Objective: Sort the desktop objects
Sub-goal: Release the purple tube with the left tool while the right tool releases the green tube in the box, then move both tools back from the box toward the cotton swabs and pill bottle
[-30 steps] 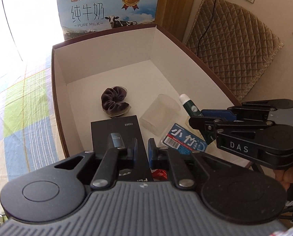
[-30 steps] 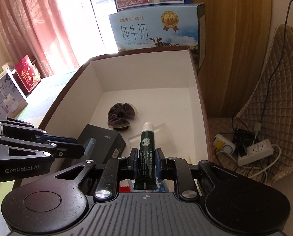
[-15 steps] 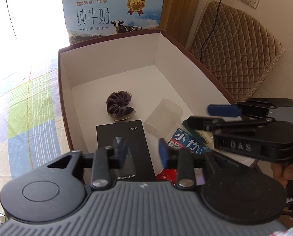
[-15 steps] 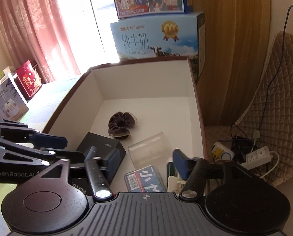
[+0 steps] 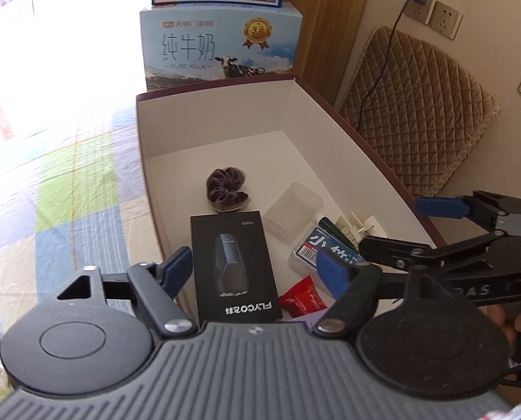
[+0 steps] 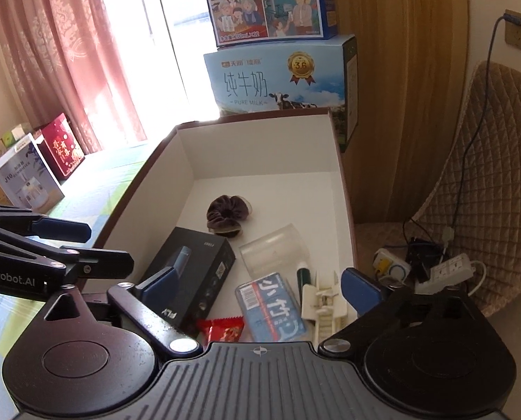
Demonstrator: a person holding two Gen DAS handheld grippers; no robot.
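Note:
A white box with a brown rim holds a dark scrunchie, a black FLYCO box, a clear cup on its side, a green tube, a blue tissue pack, a red candy and a white clip. My left gripper hangs above the black box, jaws opening, gripping nothing. My right gripper is over the tissue pack and tube, jaws opening, holding nothing.
Two milk cartons are stacked behind the box. A quilted cushion leans on the wall at the right, with a power strip and cables below it. Gift boxes stand far left on a checked cloth.
Both grippers went from shut to wide open and drew back and up. The right one let go of the green tube, which now lies in the box beside the tissue pack.

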